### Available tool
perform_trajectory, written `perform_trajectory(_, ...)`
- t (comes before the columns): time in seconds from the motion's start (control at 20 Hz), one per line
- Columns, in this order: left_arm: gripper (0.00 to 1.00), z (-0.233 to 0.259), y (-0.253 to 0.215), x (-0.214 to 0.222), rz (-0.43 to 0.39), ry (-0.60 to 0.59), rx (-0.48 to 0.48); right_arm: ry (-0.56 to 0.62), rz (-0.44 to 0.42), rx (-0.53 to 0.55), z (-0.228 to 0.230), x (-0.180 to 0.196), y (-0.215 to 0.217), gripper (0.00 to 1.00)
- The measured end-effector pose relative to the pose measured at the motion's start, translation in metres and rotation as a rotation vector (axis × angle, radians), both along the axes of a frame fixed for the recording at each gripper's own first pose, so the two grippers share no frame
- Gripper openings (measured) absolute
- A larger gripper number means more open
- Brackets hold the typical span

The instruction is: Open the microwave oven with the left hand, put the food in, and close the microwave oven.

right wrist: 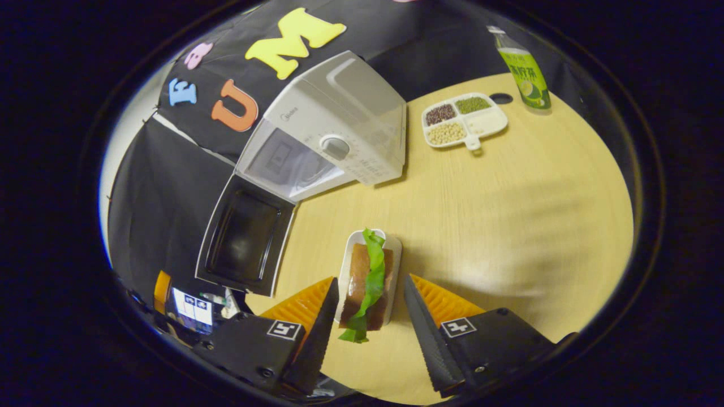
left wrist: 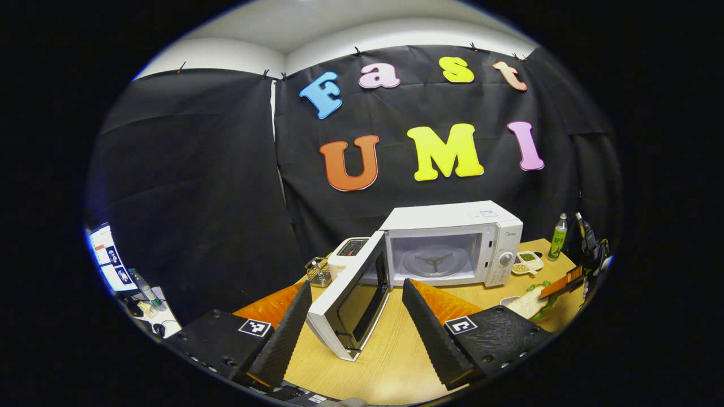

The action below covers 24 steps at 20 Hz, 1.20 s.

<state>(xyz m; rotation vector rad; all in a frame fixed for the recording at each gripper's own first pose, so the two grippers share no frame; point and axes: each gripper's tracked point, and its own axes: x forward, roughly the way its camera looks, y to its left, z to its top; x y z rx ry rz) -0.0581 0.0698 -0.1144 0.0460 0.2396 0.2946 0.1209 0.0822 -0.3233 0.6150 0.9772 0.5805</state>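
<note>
While door [left wrist: 350,299] hangs open, white microwave [left wrist: 452,240] (turntable visible) empty.

Left gripper view sits low over the wooden table [left wrist: 390,350], looking level and straight at the microwave [left wrist: 452,243] and its swung-open door [left wrist: 350,299], pretty close; right gripper view hangs higher, tilted, staring down at the tabletop near the sandwich tray [right wrist: 367,277]. Both catch the microwave, door, divided snack dish [right wrist: 465,120] and green bottle [right wrist: 523,70].

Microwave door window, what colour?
Black window in the white-framed microwave door, clearest in the right gripper view.
</note>
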Motion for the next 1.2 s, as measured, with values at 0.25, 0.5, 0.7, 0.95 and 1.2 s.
perform_trajectory(0.25,0.96,0.002,-0.003,0.0,0.029,0.027,0.036,0.09,0.009,0.059,0.002,0.007,0.007,0.36)
perform_trajectory(0.5,0.96,-0.002,0.007,-0.001,0.004,0.04,0.037,0.029,0.029,0.03,0.022,0.001,0.011,0.29)
perform_trajectory(0.7,0.95,-0.004,0.022,0.0,-0.049,0.03,0.027,-0.065,-0.021,0.04,0.068,-0.004,0.024,0.37)
perform_trajectory(0.95,0.96,-0.004,0.045,-0.007,-0.109,0.009,0.009,-0.186,-0.11,0.094,0.12,-0.004,0.068,0.37)
perform_trajectory(1.2,0.96,-0.013,0.058,-0.012,-0.179,0.028,-0.011,-0.261,-0.31,0.235,0.138,0.028,0.128,0.36)
